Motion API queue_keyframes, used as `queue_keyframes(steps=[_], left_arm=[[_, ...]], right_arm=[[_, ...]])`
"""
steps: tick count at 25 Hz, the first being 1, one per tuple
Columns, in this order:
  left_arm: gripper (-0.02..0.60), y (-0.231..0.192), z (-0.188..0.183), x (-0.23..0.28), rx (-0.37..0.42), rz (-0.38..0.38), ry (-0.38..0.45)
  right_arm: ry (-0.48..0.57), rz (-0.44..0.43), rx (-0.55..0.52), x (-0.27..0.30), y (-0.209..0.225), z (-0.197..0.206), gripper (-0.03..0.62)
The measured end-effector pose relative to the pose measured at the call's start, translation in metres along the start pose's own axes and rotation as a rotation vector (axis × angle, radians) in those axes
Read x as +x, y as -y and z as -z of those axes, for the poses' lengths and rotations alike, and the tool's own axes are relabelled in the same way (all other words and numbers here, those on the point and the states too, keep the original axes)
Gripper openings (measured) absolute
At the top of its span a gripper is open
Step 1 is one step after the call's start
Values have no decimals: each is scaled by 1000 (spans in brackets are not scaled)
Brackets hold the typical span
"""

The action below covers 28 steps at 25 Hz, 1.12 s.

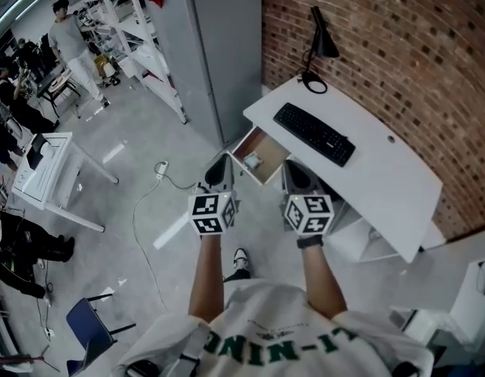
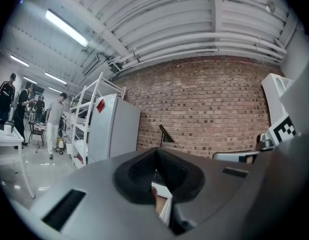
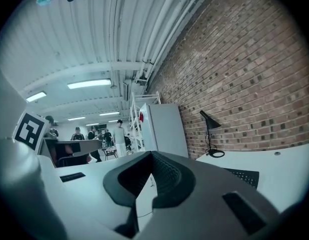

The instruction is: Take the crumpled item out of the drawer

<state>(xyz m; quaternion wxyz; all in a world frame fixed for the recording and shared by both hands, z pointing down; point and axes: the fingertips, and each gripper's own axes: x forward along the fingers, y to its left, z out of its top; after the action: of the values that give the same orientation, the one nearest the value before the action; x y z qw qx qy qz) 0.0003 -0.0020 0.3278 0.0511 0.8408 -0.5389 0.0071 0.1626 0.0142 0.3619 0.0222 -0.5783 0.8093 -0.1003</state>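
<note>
In the head view a wooden drawer [image 1: 268, 167] stands pulled out from the left end of a white desk [image 1: 384, 171]. A small pale crumpled item [image 1: 253, 162] lies inside it. My left gripper [image 1: 219, 166] hovers just left of the drawer, and my right gripper [image 1: 296, 171] hangs just right of it, both above the floor in front of the desk. Neither touches the drawer or the item. In the left gripper view the left gripper [image 2: 157, 155] has its jaws together with nothing held. The right gripper [image 3: 152, 156] looks the same in its own view.
A black keyboard [image 1: 314, 133] and a black lamp [image 1: 317, 49] sit on the desk by the brick wall. A tall grey cabinet [image 1: 219, 45] stands left of the desk. A cable [image 1: 148, 203] trails on the floor. A white table [image 1: 50, 171], people and a blue chair [image 1: 89, 324] are at left.
</note>
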Motion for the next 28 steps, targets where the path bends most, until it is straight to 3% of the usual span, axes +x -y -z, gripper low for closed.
queue_keyframes(steps=[6, 10, 20, 28], left_arm=[[-6, -46, 6, 56, 22, 35, -46], [-6, -77, 17, 87, -7, 59, -65], [-6, -132, 97, 131, -52, 99, -196], [-6, -167, 145, 163, -84, 73, -282]], right_arm=[[-47, 12, -25, 67, -4, 5, 3], [-87, 32, -31, 109, -4, 19, 3], [-208, 72, -11, 178, -7, 89, 3], [-342, 45, 10, 234, 7, 144, 3]])
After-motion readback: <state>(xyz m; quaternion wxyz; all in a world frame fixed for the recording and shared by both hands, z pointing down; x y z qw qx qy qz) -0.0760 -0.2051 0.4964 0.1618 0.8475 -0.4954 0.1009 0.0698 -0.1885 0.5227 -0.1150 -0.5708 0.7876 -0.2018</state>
